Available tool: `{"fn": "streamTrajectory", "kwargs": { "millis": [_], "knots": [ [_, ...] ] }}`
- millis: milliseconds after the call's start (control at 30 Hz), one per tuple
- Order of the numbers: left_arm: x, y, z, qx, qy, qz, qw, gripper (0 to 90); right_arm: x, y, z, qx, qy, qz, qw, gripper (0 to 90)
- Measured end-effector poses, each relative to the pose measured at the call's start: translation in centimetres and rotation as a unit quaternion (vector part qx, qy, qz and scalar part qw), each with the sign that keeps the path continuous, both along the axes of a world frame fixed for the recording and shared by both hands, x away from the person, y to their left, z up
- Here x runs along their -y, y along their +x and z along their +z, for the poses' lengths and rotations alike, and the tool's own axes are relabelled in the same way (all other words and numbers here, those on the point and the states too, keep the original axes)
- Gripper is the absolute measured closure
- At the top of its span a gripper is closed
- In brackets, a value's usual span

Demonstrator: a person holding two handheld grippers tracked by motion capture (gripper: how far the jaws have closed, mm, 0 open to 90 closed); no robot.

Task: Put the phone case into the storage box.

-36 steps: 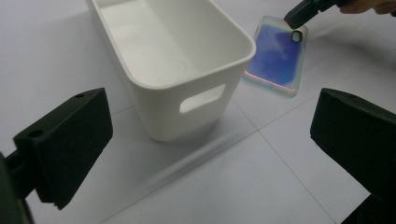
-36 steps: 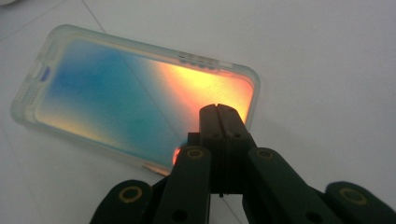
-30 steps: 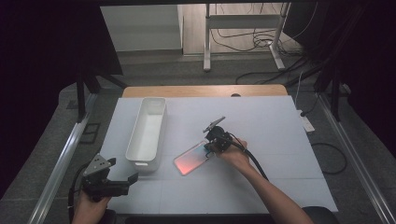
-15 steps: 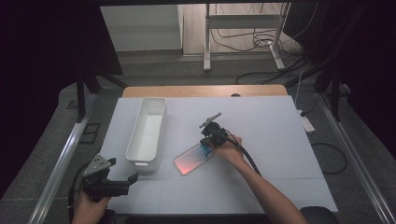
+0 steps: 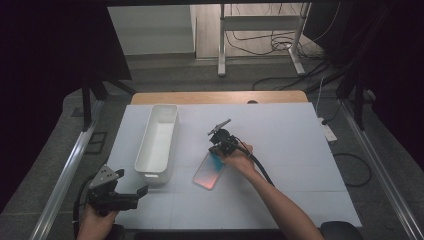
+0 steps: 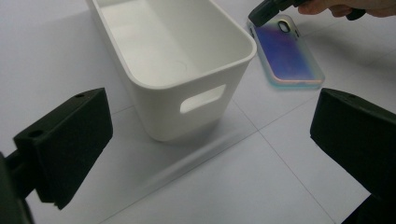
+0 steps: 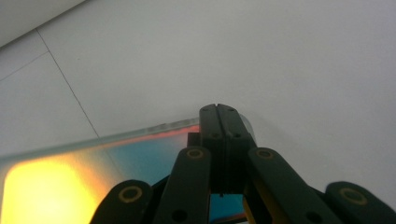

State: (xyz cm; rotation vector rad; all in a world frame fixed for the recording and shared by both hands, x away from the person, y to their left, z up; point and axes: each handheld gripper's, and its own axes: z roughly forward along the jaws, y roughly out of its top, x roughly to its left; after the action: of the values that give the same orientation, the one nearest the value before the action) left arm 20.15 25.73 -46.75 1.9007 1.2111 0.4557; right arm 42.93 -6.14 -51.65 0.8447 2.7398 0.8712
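A: Right gripper is down on the phone case at table centre, its 2 jaws pressed together with nothing between, tips on the case's 12 o'clock end.

B: And the left gripper?

A: Jaws wide open at 7 o'clock, near the white bin, which lies just beside the case at its 9 o'clock.

The right gripper covers one corner of the phone case — whether its shut jaws pinch the rim cannot be told. The white bin runs past the left gripper view's top edge.
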Motion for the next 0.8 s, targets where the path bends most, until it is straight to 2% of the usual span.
{"fn": "streamTrajectory", "kwargs": {
  "millis": [100,333,500,533,667,800],
  "knots": [
    [0.0,0.0,0.0,0.001,0.0,0.0,1.0,0.1,-0.2,-0.2,0.2,0.004,-0.006,0.004,1.0,89.8],
    [0.0,0.0,0.0,0.002,0.001,0.001,1.0,0.1,0.4,-1.5,1.0,-0.005,-0.004,0.021,0.9998,89.7],
    [0.0,-0.1,0.0,0.001,0.002,0.001,1.0,0.1,1.1,-3.4,1.7,-0.006,-0.005,0.044,0.999,89.7],
    [0.0,0.0,0.0,0.001,0.002,0.002,1.0,0.1,1.1,-3.4,1.7,-0.006,-0.005,0.044,0.999,89.7],
    [0.0,0.0,0.0,0.0,0.002,0.002,1.0,0.1,1.5,-4.9,1.8,-0.01,-0.003,0.067,0.9977,89.7],
    [0.1,0.0,0.0,0.001,0.003,0.002,1.0,0.2,1.7,-6.4,1.9,-0.014,-0.002,0.076,0.997,89.7]
  ]
}}
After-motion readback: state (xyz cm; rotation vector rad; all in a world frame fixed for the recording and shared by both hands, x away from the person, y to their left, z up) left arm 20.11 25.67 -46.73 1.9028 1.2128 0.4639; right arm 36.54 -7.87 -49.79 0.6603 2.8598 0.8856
